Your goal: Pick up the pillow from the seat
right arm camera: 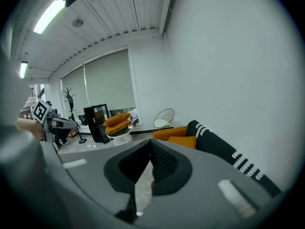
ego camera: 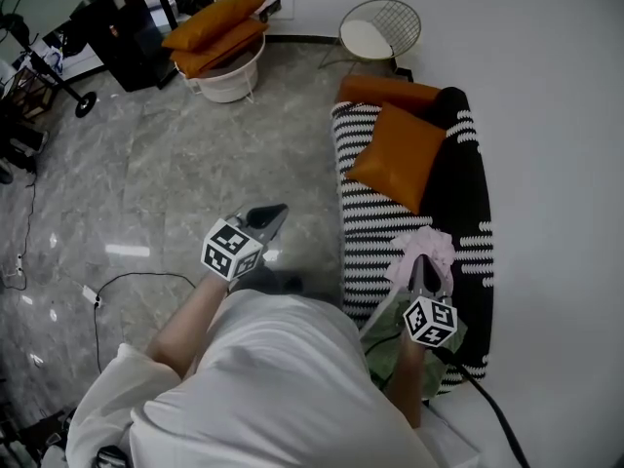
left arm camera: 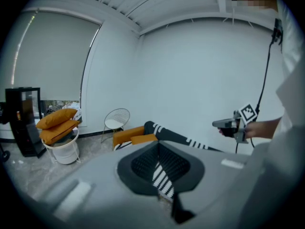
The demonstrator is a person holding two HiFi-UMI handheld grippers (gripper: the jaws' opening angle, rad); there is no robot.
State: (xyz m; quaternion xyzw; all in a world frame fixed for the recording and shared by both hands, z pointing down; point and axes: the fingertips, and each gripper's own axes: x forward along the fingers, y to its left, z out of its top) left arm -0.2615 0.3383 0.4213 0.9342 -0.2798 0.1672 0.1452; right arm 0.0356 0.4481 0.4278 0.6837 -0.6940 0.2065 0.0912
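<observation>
Starting nearest the body, both tongs are seen shut with nothing between them. The left gripper (ego camera: 279, 210) is over the floor (ego camera: 175, 183) beside the front edge of the seat (ego camera: 363, 237), and the right gripper (ego camera: 422, 263) is above the seat's near end. Neither is close to the pillow, so the task is judged barely begun.

A pink cloth (ego camera: 429, 242) lies at that near end, right under the right gripper's tips. It could be snagged and dragged along if the gripper is carried forward low. A cable (ego camera: 487, 409) trails from the right gripper past the near corner of the sofa (ego camera: 470, 213) and could be caught there on a long reach.

Farther along, the orange pillow (ego camera: 398, 156) is propped in the far half of the seat, tilted against the back edge. If the jaws are not opened before it is reached, it would only be shoved against the back. Its cover looks smooth and its filling soft, so a pinch at one corner may slip or leave it sagging.

At the far end of the seat a second orange cushion (ego camera: 388, 91) lies just behind the pillow, seemingly touching it. It could be pulled along or mistaken for it. The wire chair (ego camera: 380, 27) beyond stands well apart.
</observation>
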